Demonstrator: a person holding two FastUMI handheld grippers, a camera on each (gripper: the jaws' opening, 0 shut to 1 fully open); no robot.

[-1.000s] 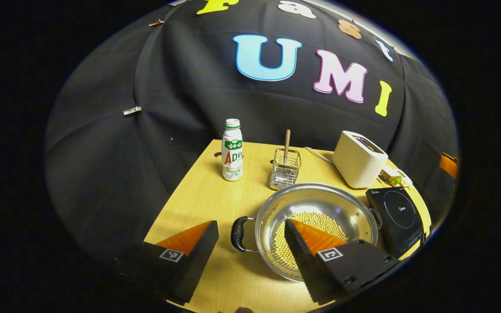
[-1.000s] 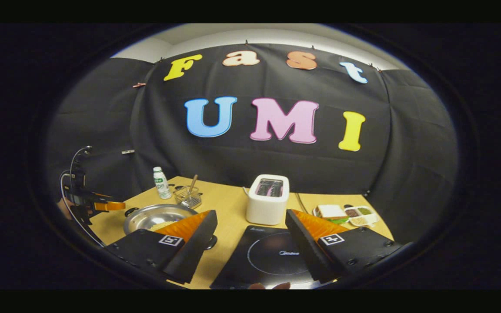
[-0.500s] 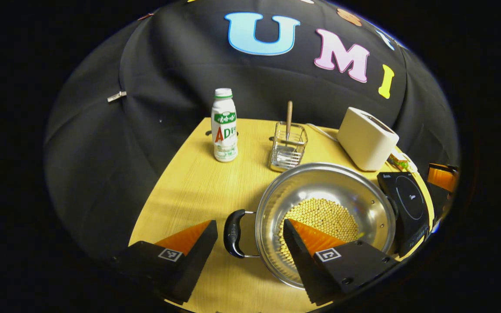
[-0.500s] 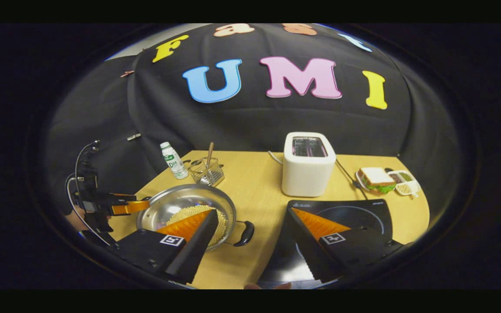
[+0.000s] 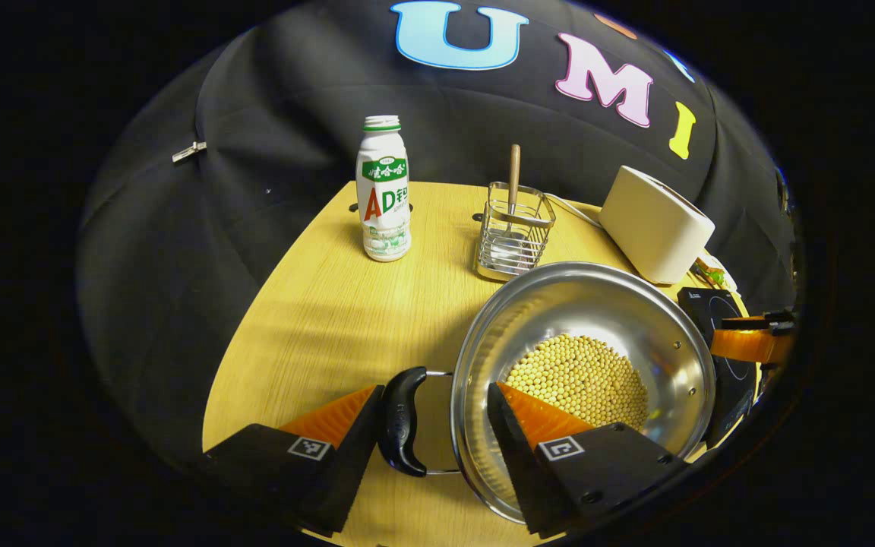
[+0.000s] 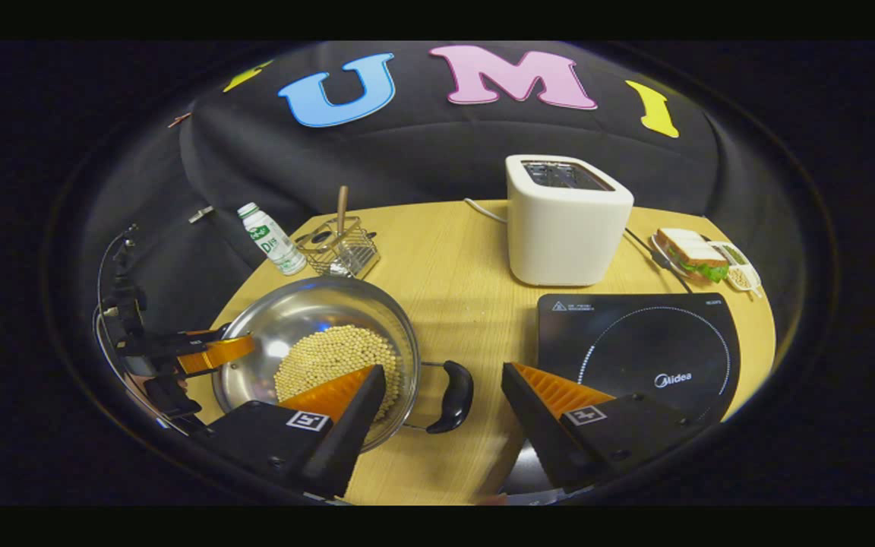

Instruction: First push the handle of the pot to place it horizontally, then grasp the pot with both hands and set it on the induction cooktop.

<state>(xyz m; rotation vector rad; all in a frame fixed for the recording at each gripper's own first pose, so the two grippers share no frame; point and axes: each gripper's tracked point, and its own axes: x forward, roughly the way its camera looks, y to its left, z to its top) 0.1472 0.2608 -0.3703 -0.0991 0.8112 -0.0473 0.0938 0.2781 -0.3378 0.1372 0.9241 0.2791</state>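
A steel pot [image 5: 582,300] holding yellow beans [image 5: 578,376] sits on the wooden table [image 5: 331,304]. My left gripper [image 5: 434,393] is open and straddles the pot's black left handle [image 5: 401,422]; its left finger is close beside the handle and its right finger lies over the pot's rim. In the right gripper view, my right gripper [image 6: 443,372] is open around the pot's [image 6: 293,311] black right handle [image 6: 453,395], with its left finger over the rim. The black induction cooktop [image 6: 635,342] lies just right of the pot. The handles point left and right.
A white bottle [image 5: 383,190] and a wire basket [image 5: 513,243] holding a wooden-handled utensil stand behind the pot. A white toaster [image 6: 567,220] stands behind the cooktop, its cord trailing back. A plate with a sandwich [image 6: 692,254] sits at the far right edge.
Both grippers have moved forward and down toward the pot. Each handle now lies between an open pair of fingers. The pot has not visibly shifted.
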